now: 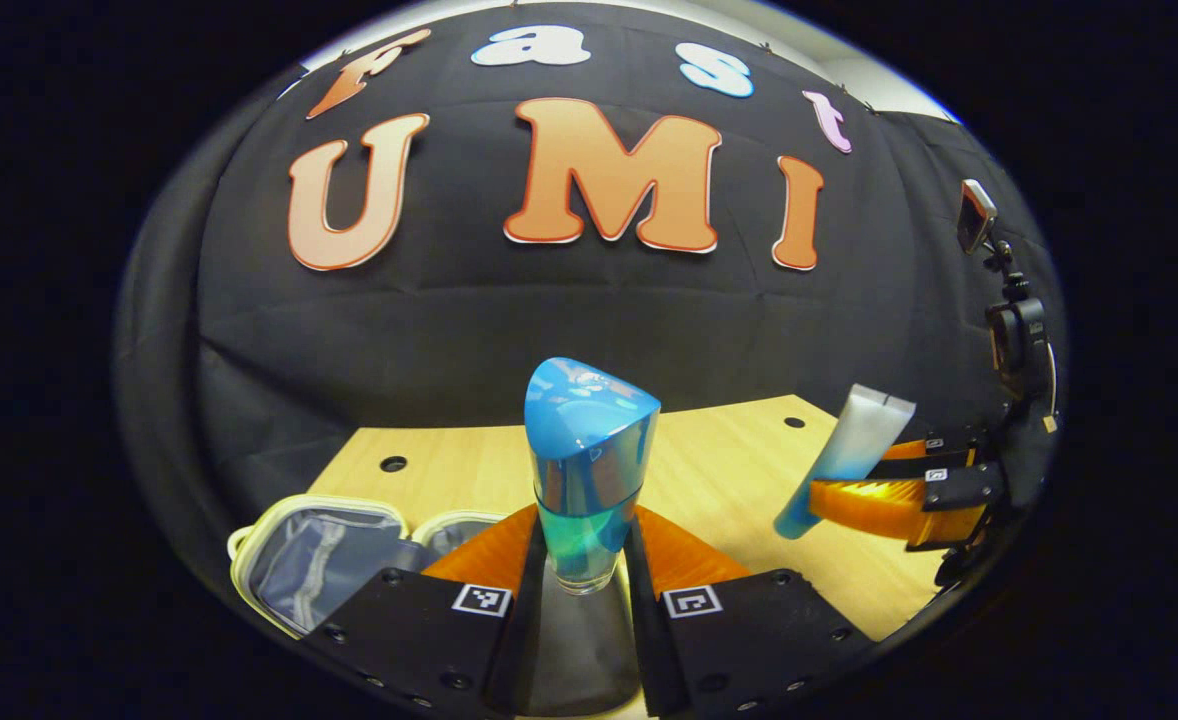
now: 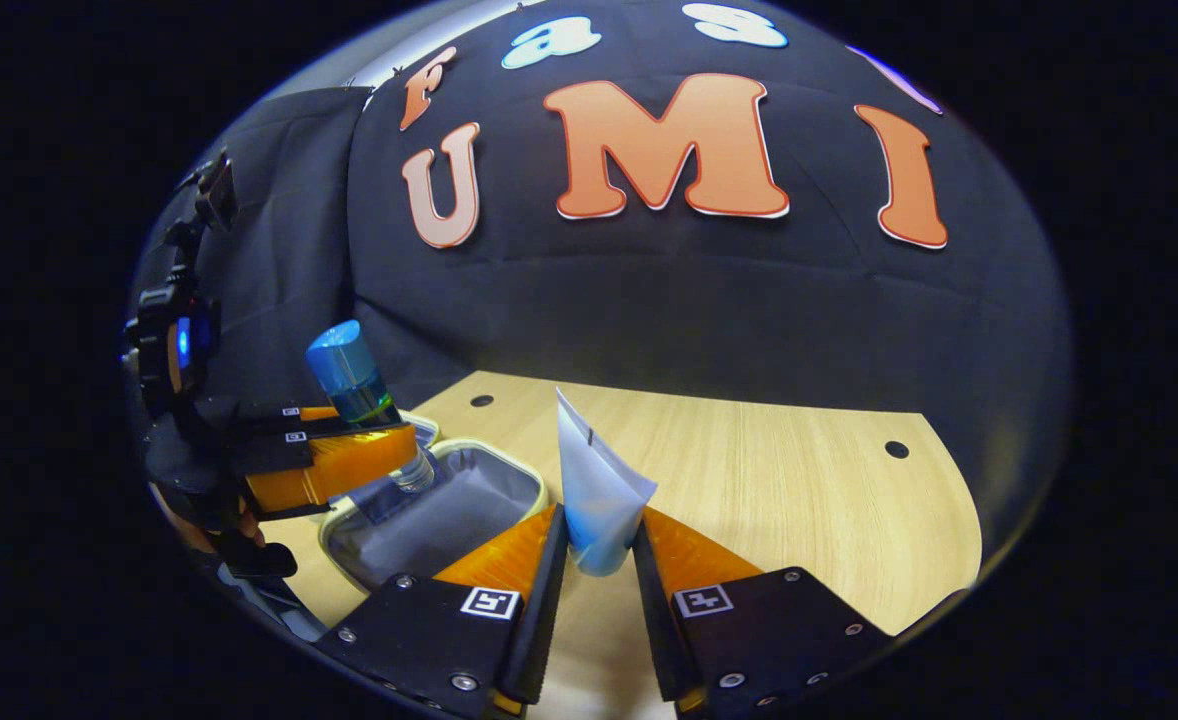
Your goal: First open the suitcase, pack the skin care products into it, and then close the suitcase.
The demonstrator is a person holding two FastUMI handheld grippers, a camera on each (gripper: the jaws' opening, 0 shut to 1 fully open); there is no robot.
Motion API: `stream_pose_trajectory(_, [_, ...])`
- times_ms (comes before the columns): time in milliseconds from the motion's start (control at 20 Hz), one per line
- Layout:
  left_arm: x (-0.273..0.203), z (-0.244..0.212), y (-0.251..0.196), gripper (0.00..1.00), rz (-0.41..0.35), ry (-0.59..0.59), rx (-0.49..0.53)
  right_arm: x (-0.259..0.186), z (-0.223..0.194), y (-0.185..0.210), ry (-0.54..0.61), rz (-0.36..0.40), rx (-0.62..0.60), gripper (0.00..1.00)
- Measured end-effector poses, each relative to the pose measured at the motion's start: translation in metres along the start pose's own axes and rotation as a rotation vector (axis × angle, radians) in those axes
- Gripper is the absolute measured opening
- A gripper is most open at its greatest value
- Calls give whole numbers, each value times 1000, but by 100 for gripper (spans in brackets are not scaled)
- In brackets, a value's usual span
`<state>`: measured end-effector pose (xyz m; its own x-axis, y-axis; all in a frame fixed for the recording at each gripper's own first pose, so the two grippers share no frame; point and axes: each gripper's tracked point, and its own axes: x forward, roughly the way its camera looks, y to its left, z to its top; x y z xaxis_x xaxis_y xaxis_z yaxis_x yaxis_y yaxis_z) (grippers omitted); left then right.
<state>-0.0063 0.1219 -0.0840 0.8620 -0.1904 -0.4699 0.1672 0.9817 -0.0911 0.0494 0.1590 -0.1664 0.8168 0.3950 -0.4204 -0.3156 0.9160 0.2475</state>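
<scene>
Left claw point(image 1: 589, 560): fingers clamped on the lower body of a blue bottle point(image 1: 589, 460), which stands upright between them, cap end up, clear base at the fingertips. Held clear of the tabletop point(image 1: 729, 470).

Right claw point(image 2: 599, 550): fingers clamped on the lower end of a pale tube point(image 2: 594, 490), crimped end up, leaning slightly toward 11 o'clock.

Suitcase point(image 1: 319, 555): small, cream-rimmed, grey-lined, lying open on the tabletop. In the left gripper view it sits at 8 o'clock from the left claw, just beside the finger. In the right gripper view the suitcase point(image 2: 449, 500) lies at 10 o'clock from the right claw, with the left claw point(image 2: 349, 455) and its bottle point(image 2: 354, 385) hanging over its far half.

Risks, as judged:
- Bottle is tall and glossy, gripped low; a tilt on the way down could let it pivot or slip out and land on the rim rather than the lining.
- Both claws head for one small opening; the right could knock the left or its bottle if they go in together.
- Tube is soft; a hard squeeze may buckle it, and it could snag the near rim on entry.
</scene>
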Motion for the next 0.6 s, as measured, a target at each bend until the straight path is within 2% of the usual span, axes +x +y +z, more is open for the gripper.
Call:
stream_pose_trajectory(150, [-7, -1, 34, 42, 20, 3, 2, 6, 13, 19, -19, 10, -5, 42])
stream_pose_trajectory(350, [-5, -14, 60, 41, -2, 45, 12, 17, 7, 46, 1, 25, -4, 42])
stream_pose_trajectory(600, [2, -47, 81, 42, -30, 147, -27, 27, -11, 73, 44, 29, -2, 42])
